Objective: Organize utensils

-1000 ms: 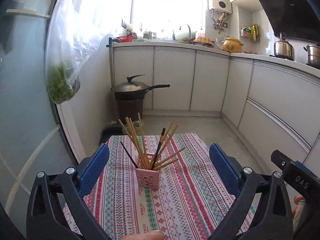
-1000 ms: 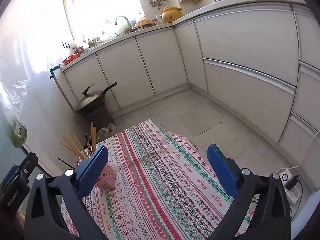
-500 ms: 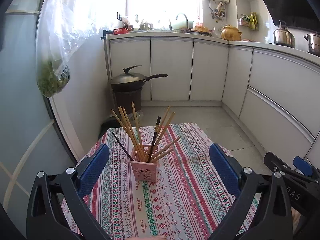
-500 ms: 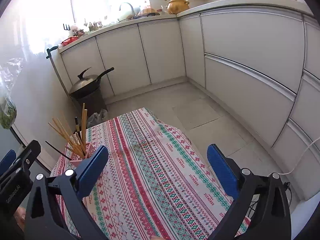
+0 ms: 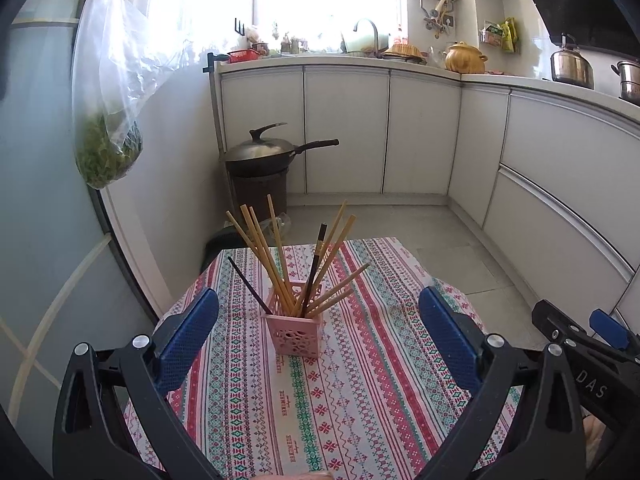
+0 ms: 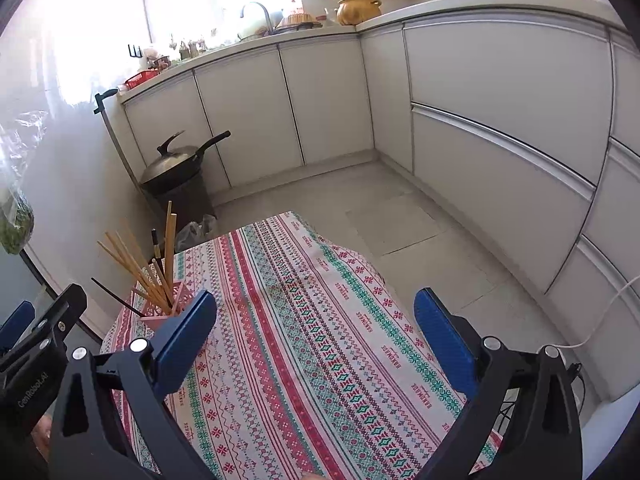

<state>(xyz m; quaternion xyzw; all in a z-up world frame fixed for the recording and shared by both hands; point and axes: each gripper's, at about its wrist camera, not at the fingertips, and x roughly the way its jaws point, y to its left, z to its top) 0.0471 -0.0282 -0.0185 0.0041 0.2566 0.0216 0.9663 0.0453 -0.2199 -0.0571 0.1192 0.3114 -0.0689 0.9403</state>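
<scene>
Chopstick holder [image 5: 297, 333] ahead of left gripper [image 5: 318, 328]

Home kitchen, seemingly: cabinets [image 5: 344, 128], wok [image 5: 260, 152], kettle [image 5: 570, 66].

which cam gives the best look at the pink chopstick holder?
Left wrist. The pink chopstick holder stands centred between the open left tongs, unobstructed, its front wall and chopsticks fully visible. In the right wrist view it sits at the left edge, its body partly hidden behind a blue finger.

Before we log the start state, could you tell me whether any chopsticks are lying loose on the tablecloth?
No, every one of the chopsticks stands in the pink holder; the tablecloth around it is bare.
</scene>
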